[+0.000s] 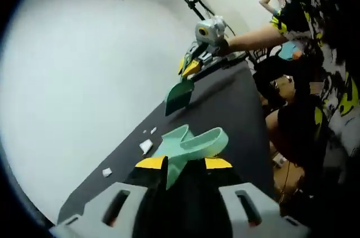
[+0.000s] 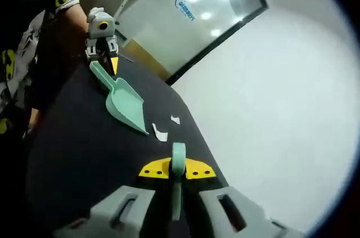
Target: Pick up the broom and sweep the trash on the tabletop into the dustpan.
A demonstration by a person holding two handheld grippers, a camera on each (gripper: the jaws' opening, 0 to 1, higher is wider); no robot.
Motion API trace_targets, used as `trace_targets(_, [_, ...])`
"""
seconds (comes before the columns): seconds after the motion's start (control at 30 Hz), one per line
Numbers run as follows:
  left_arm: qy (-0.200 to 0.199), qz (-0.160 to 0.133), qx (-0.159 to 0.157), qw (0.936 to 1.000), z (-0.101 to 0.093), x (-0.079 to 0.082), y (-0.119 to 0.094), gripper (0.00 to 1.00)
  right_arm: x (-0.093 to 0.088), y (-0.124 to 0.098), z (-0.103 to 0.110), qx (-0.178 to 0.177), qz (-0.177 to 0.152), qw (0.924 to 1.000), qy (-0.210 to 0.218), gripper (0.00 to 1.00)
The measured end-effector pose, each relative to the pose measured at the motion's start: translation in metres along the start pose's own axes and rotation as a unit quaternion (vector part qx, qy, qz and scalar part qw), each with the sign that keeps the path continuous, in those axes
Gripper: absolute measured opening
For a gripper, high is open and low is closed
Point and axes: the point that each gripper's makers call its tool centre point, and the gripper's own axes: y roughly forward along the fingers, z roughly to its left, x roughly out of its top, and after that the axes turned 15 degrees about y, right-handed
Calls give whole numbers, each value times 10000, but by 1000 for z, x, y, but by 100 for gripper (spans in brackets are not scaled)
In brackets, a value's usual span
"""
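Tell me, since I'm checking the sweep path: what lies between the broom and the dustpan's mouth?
In the right gripper view, two white paper scraps lie on the black tabletop between the dustpan and the broom.

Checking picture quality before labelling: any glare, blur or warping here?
Left gripper view: pale wall washed out, fisheye bends the black tabletop edge, white scraps soft. Right gripper view: ceiling lights glare on the glass panel, dustpan sharp.

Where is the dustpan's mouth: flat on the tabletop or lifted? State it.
Flat, apparently: in the right gripper view the dustpan lies with its front edge on the black tabletop, handle held by the left gripper.
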Motion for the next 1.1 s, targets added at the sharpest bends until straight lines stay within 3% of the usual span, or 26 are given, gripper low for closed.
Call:
trace_targets(0.1, [-295, 112, -120, 9994, -4, -3, -3, 0, 1, 2, 1, 26, -11, 10000, -13, 5])
trace_targets(0.3, [-91, 50, -290, 9995, -14, 5, 6, 0, 0, 5, 4, 56, 17, 10000, -51, 5])
trace_targets(0.37, [27, 146, -226, 9996, -12, 3, 8, 0, -2, 4, 4, 59, 31, 10000, -57, 5])
trace_targets(0.4, [-153, 125, -81, 9998, -6, 2, 7, 0, -2, 4, 4, 58, 34, 10000, -54, 5])
trace_targets(0.53, [-842, 69, 588, 9947, 26, -7, -5, 21, -3, 1, 2, 43, 42, 10000, -55, 5])
trace_targets(0.57, [-871, 137, 732, 9934, 33, -13, -8, 27, -3, 0, 3, 43, 43, 10000, -53, 5])
trace_targets(0.6, [-653, 400, 779, 9940, 41, -29, -14, 27, -4, -1, 3, 40, 38, 10000, -54, 5])
trace_targets(0.67, [-413, 714, 681, 9943, 43, -44, -16, 26, -4, 0, 3, 33, 25, 10000, -35, 5])
trace_targets(0.83, [-363, 811, 321, 9955, 31, -49, -2, 27, -4, 2, 6, 49, 5, 10000, -48, 5])
trace_targets(0.97, [-396, 781, 172, 9960, 30, -52, 10, 28, -5, 2, 3, 68, 23, 10000, -64, 5])
trace_targets(1.1, [-462, 606, 18, 9971, 28, -43, 18, 27, -7, -2, 3, 64, 47, 9999, -76, 5])
